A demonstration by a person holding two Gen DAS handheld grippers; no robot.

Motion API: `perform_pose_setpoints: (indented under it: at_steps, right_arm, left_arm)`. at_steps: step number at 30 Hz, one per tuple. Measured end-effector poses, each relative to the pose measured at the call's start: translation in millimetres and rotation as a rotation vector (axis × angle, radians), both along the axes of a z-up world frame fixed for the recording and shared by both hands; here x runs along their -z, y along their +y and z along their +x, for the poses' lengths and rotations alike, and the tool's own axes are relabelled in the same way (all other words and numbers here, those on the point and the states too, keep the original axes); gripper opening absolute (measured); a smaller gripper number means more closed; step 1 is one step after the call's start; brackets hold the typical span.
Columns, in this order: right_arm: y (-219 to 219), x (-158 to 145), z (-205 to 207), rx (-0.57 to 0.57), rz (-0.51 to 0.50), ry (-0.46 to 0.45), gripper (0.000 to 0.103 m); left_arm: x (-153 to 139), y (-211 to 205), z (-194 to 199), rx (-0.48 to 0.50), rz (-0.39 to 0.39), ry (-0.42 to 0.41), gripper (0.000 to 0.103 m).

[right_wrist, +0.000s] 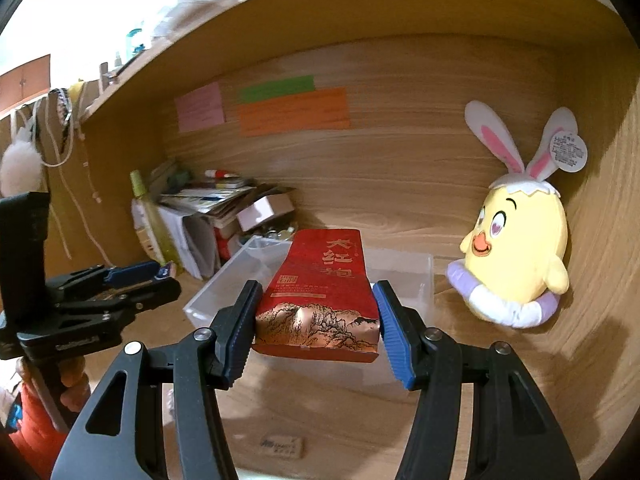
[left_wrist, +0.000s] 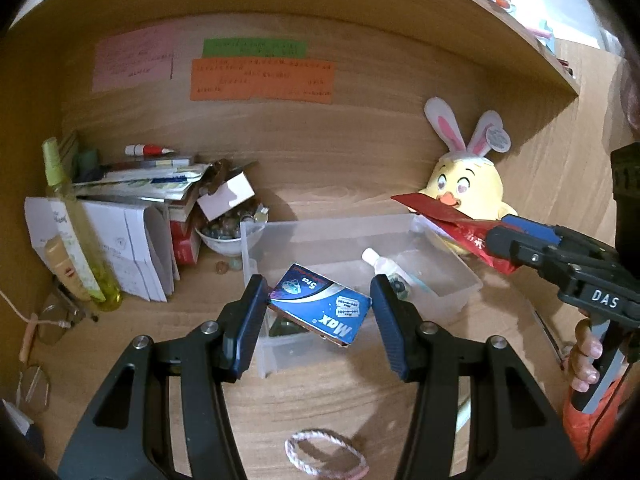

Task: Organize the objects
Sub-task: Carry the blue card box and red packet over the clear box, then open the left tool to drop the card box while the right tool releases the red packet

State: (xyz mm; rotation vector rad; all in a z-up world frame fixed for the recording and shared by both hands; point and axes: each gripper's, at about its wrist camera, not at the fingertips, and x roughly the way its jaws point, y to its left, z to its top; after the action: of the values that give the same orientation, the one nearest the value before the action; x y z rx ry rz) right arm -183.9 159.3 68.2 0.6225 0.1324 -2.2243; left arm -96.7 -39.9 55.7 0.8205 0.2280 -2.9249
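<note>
- I have two grippers in play, one thing in each.
- My left gripper (left_wrist: 320,312) stands about half open, its two blue pads closed on the short ends of one blue razor-blade box (left_wrist: 320,306); the box sits tilted between the pads, above the near wall of the clear bin.
- My right gripper (right_wrist: 318,320) is also about half open, pinching one red tea packet (right_wrist: 320,292) by its lower sides; the packet sticks out toward 12 o'clock over the bin.
- In the left wrist view that same packet (left_wrist: 448,220) shows at 3 o'clock, held out level in the right gripper (left_wrist: 508,248), with a hand (left_wrist: 584,364) on the grip below it.
- I count one clear plastic bin (left_wrist: 460,300) on the wooden desk (left_wrist: 340,400); inside it I see one small white-capped bottle (left_wrist: 380,264), plus something dark beside it that I cannot make out.
- One yellow chick plush (right_wrist: 516,248) with two rabbit ears leans on the wall at 2 o'clock, just behind the bin.
- Three paper notes (left_wrist: 260,80) are stuck on the back panel: one pink, one green, one orange.
- At 9 o'clock sit one paper pile (left_wrist: 136,208), one green spray bottle (left_wrist: 76,236) and one white bowl (left_wrist: 228,236) of marbles.
- One braided loop (left_wrist: 324,456) lies at 6 o'clock on the desk.
</note>
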Motion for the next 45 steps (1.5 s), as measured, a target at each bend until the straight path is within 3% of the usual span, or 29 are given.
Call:
perform_pose_setpoints:
  at_steps: [9, 19, 31, 45]
  right_arm:
    - [-21, 6, -32, 0.020, 0.046, -0.025, 0.053]
    - [-35, 39, -62, 0.027, 0.107, -0.112, 0.053]
    - [-50, 70, -77, 0.092, 0.226, -0.115, 0.053]
    - [-54, 80, -82, 0.090, 0.249, -0.149, 0.054]
  left_arm:
    - [8, -14, -32, -0.002, 0.042, -0.048, 0.053]
    - [32, -15, -61, -0.004, 0.035, -0.127, 0.053]
    - [51, -7, -86, 0.030, 0.035, -0.181, 0.053]
    - [65, -9, -96, 0.023, 0.039, -0.234, 0.055]
